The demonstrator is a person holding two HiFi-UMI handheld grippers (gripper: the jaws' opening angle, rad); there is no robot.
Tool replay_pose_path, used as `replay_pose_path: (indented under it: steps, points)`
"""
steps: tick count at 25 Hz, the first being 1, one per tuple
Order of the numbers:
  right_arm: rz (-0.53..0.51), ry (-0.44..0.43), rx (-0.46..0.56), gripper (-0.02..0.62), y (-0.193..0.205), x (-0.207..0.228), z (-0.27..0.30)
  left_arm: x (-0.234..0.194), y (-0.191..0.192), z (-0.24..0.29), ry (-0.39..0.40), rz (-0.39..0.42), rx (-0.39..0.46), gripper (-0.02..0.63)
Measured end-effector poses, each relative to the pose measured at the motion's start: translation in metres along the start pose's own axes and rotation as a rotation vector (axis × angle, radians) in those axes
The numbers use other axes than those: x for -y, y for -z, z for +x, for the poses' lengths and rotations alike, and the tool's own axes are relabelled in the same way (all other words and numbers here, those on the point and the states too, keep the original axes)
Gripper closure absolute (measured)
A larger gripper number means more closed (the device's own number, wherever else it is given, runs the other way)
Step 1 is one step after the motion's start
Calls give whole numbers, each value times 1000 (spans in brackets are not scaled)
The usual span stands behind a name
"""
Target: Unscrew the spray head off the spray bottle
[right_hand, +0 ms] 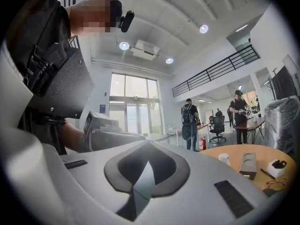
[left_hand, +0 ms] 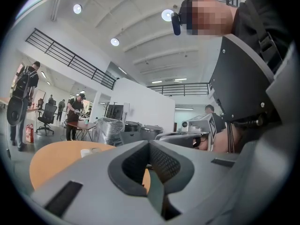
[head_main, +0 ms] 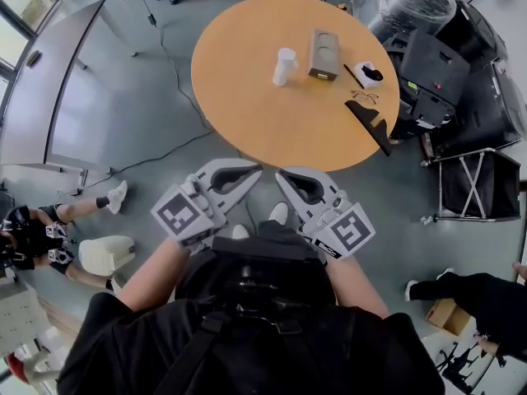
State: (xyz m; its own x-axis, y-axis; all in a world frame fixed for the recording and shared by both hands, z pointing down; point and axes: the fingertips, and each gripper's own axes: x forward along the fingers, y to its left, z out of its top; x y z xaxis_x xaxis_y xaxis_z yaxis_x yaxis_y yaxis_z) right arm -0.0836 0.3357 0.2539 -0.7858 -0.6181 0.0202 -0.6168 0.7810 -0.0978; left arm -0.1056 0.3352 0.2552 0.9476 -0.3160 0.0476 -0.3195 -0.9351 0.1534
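2 claws (head_main: 254, 172) (head_main: 283, 174), 1 table (head_main: 247, 81), 1 box (head_main: 324, 54), 1 white container (head_main: 284, 66).

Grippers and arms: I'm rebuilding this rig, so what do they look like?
Both the left gripper and right gripper are pale grey plastic with pointed jaws lined by dark, textured pads. Each carries a white cube with black square markers. The arms are bare below a black top with black straps.

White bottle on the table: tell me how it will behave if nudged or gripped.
The bottle stands upright on a narrow base, so a sideways nudge would probably tip it. Being round, it would then likely roll across the smooth table. Its plain white wall looks slippery to grip.
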Motion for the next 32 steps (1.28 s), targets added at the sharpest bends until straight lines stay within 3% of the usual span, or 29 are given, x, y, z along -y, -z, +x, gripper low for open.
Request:
replay_pose_path:
  steps: [16, 32]
  points:
    - [-2, -98, -1, 586, -15, 99, -22, -27, -20, 101, -81, 13, -10, 604]
    - [36, -185, 5, 586, -18, 157, -43, -38, -25, 165, -155, -1, -10, 604]
